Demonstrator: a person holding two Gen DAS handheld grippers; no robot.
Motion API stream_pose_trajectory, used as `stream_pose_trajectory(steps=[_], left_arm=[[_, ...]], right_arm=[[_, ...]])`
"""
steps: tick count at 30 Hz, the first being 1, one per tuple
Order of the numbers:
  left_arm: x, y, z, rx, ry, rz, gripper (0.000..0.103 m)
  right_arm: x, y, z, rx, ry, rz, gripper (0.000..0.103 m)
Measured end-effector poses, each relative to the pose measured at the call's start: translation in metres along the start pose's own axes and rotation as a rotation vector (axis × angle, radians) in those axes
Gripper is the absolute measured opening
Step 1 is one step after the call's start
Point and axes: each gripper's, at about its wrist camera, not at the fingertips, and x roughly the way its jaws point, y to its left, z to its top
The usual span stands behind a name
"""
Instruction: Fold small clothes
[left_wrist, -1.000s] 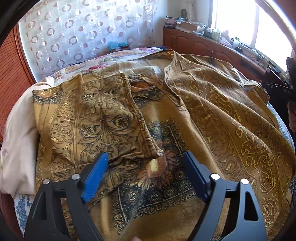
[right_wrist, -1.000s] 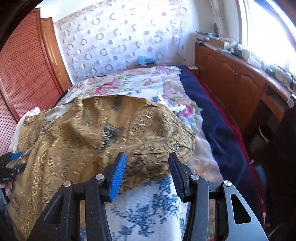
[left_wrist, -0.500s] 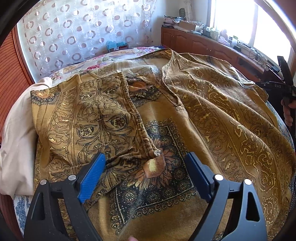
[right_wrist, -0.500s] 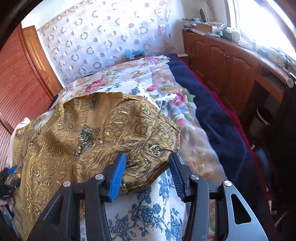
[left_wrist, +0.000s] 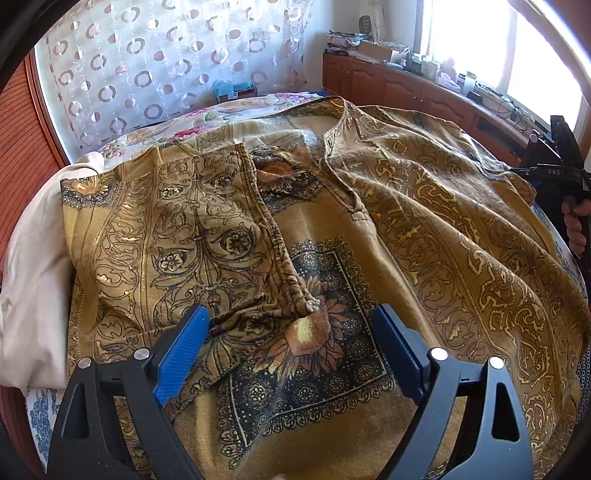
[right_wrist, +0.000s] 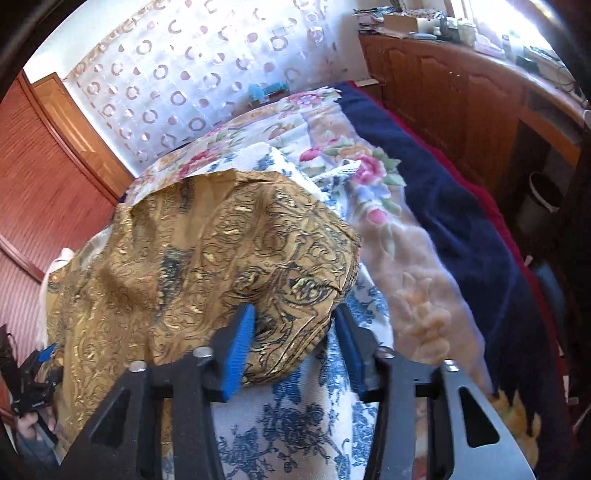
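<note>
A gold shirt (left_wrist: 424, 221) with dark ornament print lies spread on the bed, one sleeve (left_wrist: 177, 229) folded over its front. My left gripper (left_wrist: 291, 314) hangs open just above that folded sleeve's lower edge, pads apart on either side of it. It also shows small at the far left (right_wrist: 37, 365) in the right wrist view. My right gripper (right_wrist: 293, 321) is at the shirt's (right_wrist: 207, 258) other side. Its jaws are closing around the bunched end of the sleeve, which lies between the blue pads. The right gripper (left_wrist: 561, 173) also shows at the bed's right edge, in a hand.
The shirt lies on a blue-flowered white sheet (right_wrist: 295, 424) over a floral bedspread (right_wrist: 332, 147) and a navy blanket (right_wrist: 461, 240). A cream cloth (left_wrist: 33, 277) lies left of the shirt. Wooden cabinets (right_wrist: 461, 92) run along the right, a bin (right_wrist: 543, 192) below them, and a wooden door (right_wrist: 37, 184) stands left.
My right gripper has rolled, and its jaws have drawn closer together around the sleeve's end. The left gripper stays where it was, its jaws a little wider.
</note>
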Motion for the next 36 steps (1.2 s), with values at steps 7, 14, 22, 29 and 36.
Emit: stream_pose_trajectory(steps=[7,14,22,29,36], left_arm=[[-0.006,0.002,0.0,-0.009,-0.032,0.017,0.09],[-0.052,0.015,0.006,-0.086,-0.199,0.02,0.09],[-0.093,0.023,0.002,-0.138,-0.321,-0.004,0.09],[-0.09,0.019,-0.002,-0.139,-0.312,-0.017,0.09],[-0.09,0.013,-0.006,-0.143,-0.302,-0.035,0.09]], right_arm=[[-0.032,0.038,-0.002,-0.173,-0.139,-0.101,0.011],[-0.064,0.107,-0.006,-0.36,-0.252,-0.066,0.011],[-0.066,0.17,-0.029,-0.47,-0.229,0.124,0.044],[-0.06,0.146,-0.03,-0.434,-0.19,0.091,0.044],[-0.031,0.17,-0.03,-0.448,-0.087,0.095,0.044]])
